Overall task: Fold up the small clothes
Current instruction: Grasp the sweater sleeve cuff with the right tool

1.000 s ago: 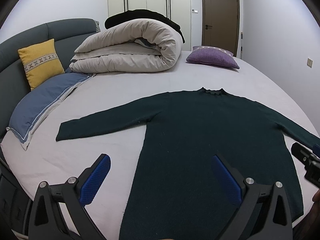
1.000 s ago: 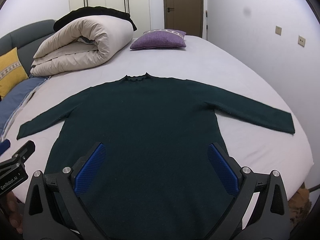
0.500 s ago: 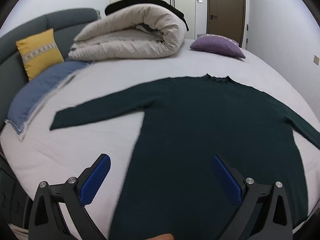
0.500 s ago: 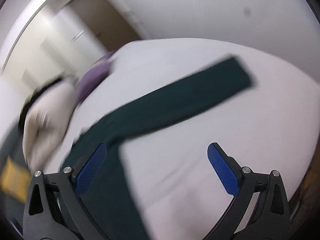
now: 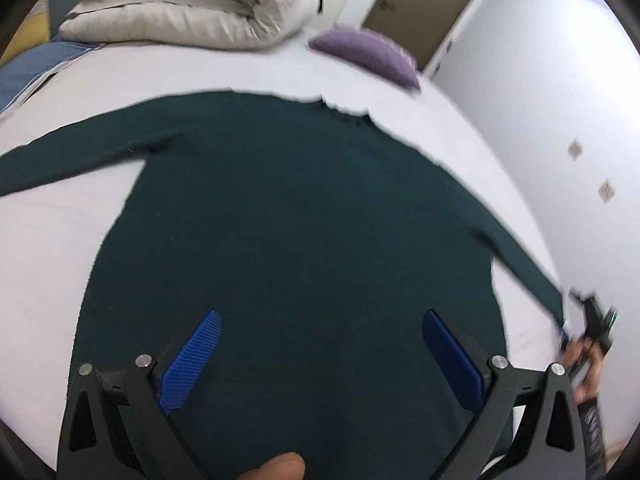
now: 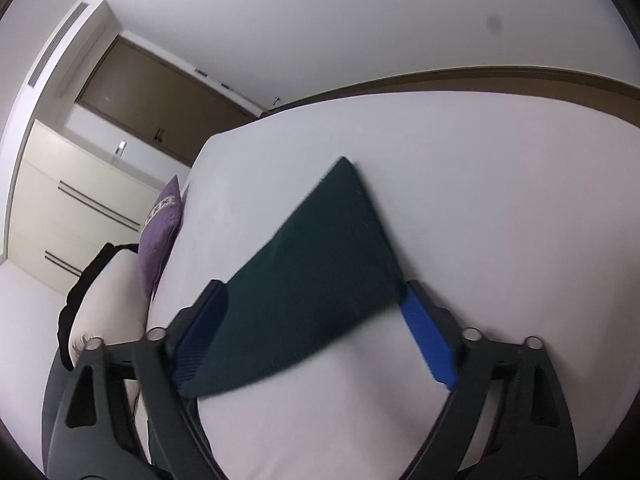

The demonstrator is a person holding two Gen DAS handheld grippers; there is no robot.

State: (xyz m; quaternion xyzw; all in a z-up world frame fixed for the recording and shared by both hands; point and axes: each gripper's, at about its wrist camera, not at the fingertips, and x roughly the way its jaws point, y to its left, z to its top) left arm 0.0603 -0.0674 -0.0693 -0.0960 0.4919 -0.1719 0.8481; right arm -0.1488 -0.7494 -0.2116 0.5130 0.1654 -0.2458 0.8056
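Bed, white sheet: a wide bare strip is seen at the left, beside the sweater's side edge and under its outstretched left sleeve.

Blue pillow and rolled beige duvet: placed at the head of the bed, well apart from the garment.

Dark green sweater: laid flat in the middle of the bed, neckline towards the duvet, both sleeves spread outward. Open sheet is left between neckline and duvet.

Left claw: held wide above the lower body of the sweater; nothing is gripped, the blue pads standing apart over the fabric.

Purple cushion: set near the far right edge of the bed, clear of the sweater.

Right claw: seen at the bed's right side, rolled over, its jaws closing. The cuff end of the right sleeve is between the pads; whether it is pressed cannot be told. Bare sheet is seen beyond the cuff up to the mattress edge.
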